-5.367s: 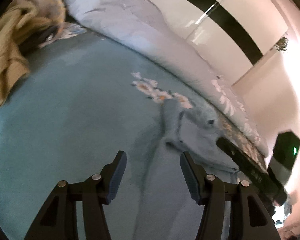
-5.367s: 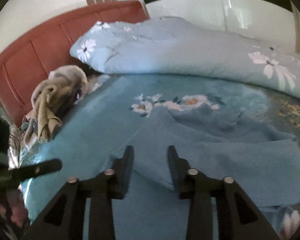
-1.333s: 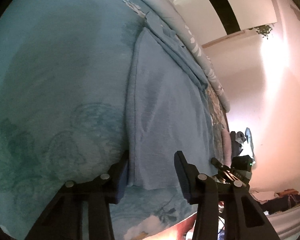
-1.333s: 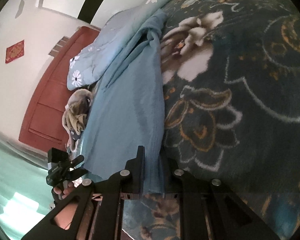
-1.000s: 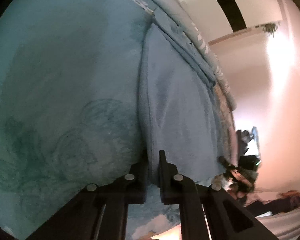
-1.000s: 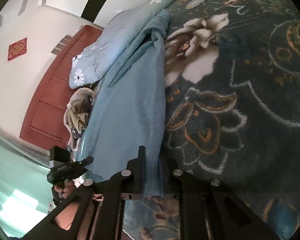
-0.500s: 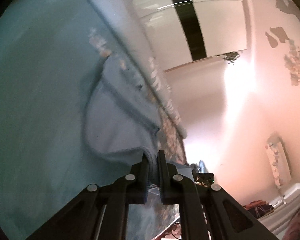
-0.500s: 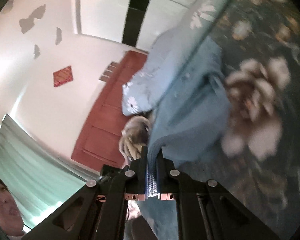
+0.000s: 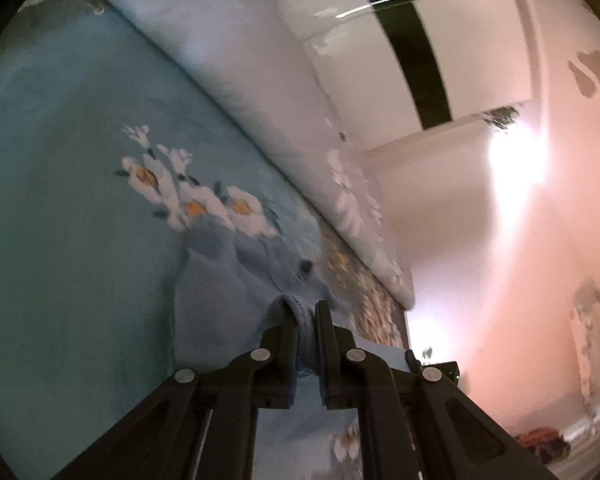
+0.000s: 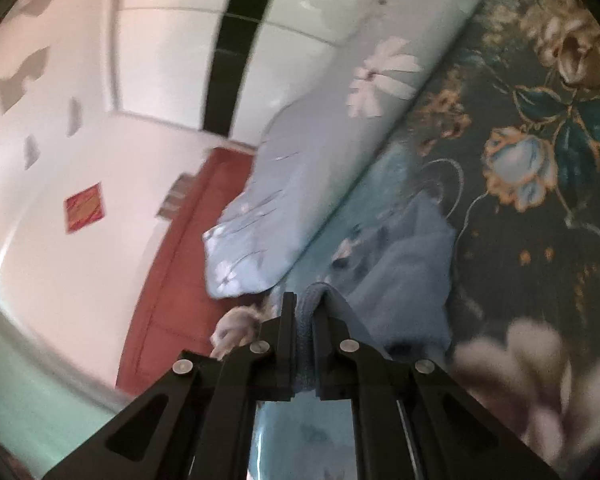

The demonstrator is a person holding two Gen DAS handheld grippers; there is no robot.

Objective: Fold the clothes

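Blue knit garment (image 9: 236,300) hangs from both our grippers: the left gripper (image 9: 305,316) and right gripper (image 10: 306,306) are each clamped tight on a hem corner. Its body trails ahead toward the rolled duvet (image 10: 340,128), lying on the bedspread (image 9: 68,200), equally near both hands.

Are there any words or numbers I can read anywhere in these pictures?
No words or numbers can be read.
Red sign on the wall: gold marks, too blurred to read.
Blue cloth and bed sheet: only flower patterns, no writing.
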